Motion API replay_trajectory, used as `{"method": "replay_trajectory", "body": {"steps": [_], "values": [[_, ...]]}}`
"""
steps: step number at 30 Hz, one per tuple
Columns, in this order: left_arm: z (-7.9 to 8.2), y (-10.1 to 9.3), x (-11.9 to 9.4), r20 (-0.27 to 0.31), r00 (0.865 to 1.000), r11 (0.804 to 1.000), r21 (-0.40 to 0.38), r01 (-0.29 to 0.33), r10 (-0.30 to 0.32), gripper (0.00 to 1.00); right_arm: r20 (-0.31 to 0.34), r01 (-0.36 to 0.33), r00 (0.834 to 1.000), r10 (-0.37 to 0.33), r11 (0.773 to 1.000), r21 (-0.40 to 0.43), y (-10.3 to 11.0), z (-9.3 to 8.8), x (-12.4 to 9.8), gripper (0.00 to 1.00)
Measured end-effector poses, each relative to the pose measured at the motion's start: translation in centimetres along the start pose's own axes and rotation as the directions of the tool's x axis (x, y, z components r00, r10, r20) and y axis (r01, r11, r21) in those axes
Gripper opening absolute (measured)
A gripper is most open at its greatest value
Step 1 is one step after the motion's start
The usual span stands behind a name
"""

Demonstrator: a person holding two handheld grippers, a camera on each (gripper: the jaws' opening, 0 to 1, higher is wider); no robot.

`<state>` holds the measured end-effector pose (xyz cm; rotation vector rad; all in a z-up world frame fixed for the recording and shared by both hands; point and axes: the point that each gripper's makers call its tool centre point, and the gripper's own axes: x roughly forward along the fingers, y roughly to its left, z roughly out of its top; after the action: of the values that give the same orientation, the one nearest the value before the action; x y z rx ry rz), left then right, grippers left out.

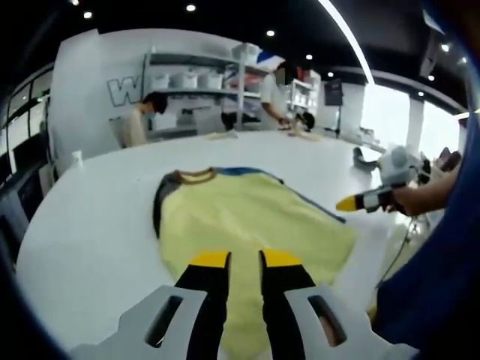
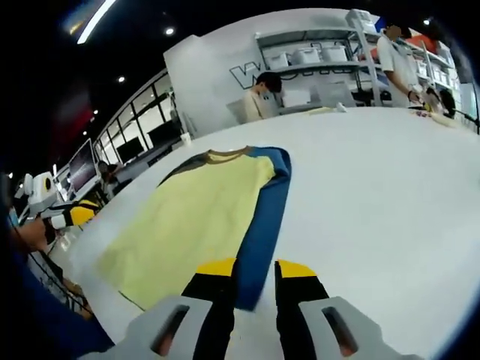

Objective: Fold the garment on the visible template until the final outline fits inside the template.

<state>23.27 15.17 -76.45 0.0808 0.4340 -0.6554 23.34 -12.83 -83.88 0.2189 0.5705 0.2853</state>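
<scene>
A yellow shirt with a brown collar and dark blue sleeves lies flat on the white table. My left gripper hovers open over the shirt's near hem, nothing between its yellow-tipped jaws. At the shirt's right edge a hand holds my right gripper. In the right gripper view the same shirt lies with one blue sleeve folded as a long strip along its right side. My right gripper stands open above the near end of that strip. My left gripper appears at far left.
The white table stretches wide and bare to the right of the shirt. Several people work at its far side before shelves of white bins. A person's blue sleeve stands close at the right.
</scene>
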Motion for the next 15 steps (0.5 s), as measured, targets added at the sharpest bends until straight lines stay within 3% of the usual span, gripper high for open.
{"method": "replay_trajectory", "body": {"steps": [15], "values": [[-0.3,-0.1,-0.4,-0.002,1.000,1.000,0.008,0.012,-0.012,0.14,-0.006,0.037,0.999,-0.036,0.992,0.123,0.2,-1.3,-0.2,0.15]]}}
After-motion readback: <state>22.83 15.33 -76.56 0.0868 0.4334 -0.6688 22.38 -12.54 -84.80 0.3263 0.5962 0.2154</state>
